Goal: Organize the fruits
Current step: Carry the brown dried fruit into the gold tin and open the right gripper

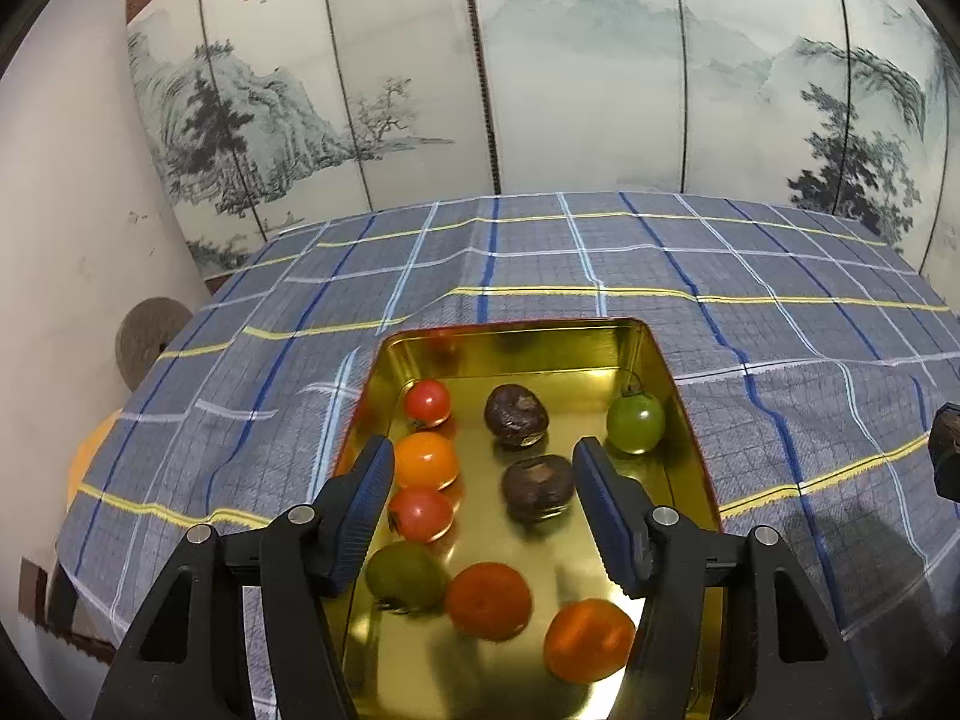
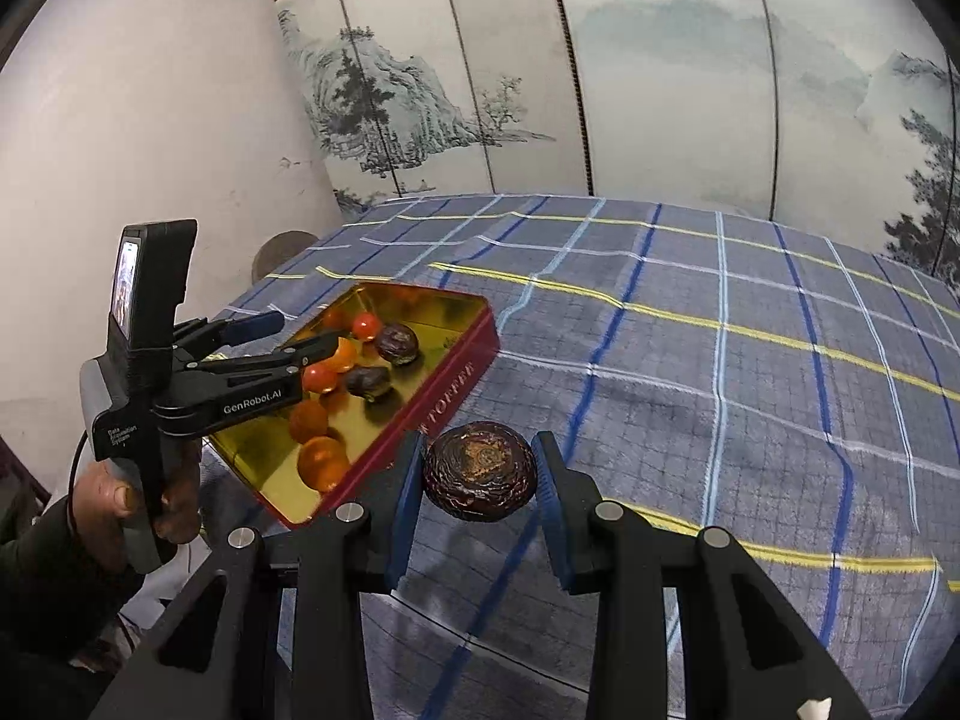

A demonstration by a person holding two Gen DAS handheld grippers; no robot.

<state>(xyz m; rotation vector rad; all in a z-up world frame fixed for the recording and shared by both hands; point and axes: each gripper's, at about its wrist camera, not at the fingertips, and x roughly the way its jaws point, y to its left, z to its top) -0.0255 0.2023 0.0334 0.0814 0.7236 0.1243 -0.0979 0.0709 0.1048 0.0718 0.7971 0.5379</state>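
Right wrist view: my right gripper point(image 2: 477, 474) clenches a brown fruit point(image 2: 479, 471); my left gripper point(image 1: 483, 501) hangs released above the tin point(image 1: 690, 420) at nine o'clock.

I see a counter point(image 2: 690, 360) draped in a blue plaid cloth point(image 1: 600, 252). Directly on it, toward nine o'clock from my right camera, sits a red tin point(image 2: 438, 396), gold inside, lettering seemingly reading "TOFFEE".
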